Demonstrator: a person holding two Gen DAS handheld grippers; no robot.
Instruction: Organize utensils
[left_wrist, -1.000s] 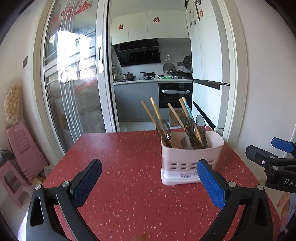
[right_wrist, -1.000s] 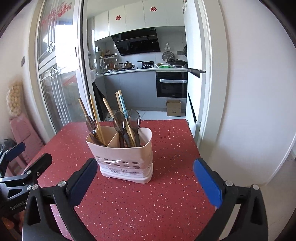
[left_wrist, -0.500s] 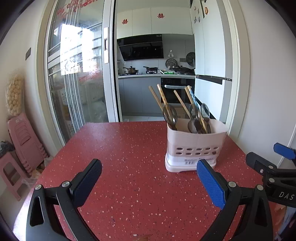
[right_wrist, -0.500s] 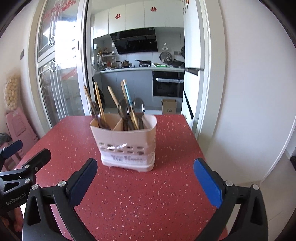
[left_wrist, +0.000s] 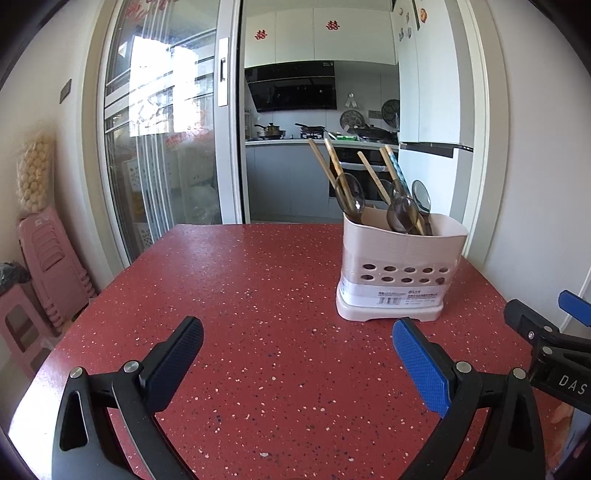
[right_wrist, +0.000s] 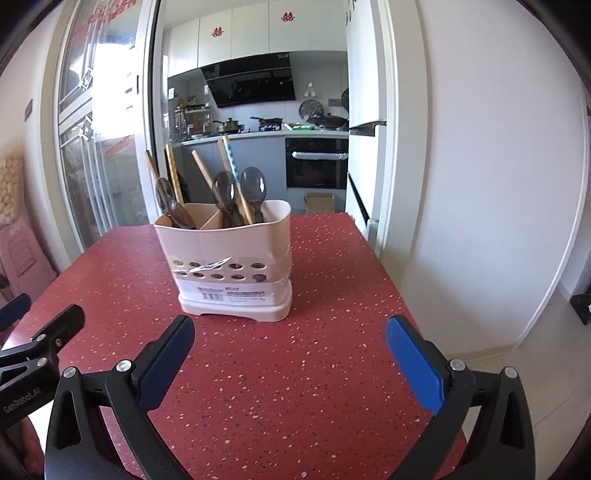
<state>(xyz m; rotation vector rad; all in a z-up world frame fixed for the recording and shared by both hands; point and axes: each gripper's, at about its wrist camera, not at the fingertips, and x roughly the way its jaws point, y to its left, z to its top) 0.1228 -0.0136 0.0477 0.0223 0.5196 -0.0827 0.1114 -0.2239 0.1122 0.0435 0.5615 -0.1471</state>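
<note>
both grippers held low, jaws spread

the left gripper (left_wrist: 295, 354) and right gripper (right_wrist: 291, 350) are held level above the red counter (left_wrist: 258, 295), jaws spread and holding nothing. the utensil caddy (right_wrist: 225, 262) is stood upright on the counter ahead, spoons (right_wrist: 225, 192) and chopsticks (right_wrist: 173, 170) kept inside.

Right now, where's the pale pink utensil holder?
The pale pink plastic utensil holder stands upright on the red speckled table, toward its far right side in the left wrist view, ahead of both open hand-held grippers.
</note>
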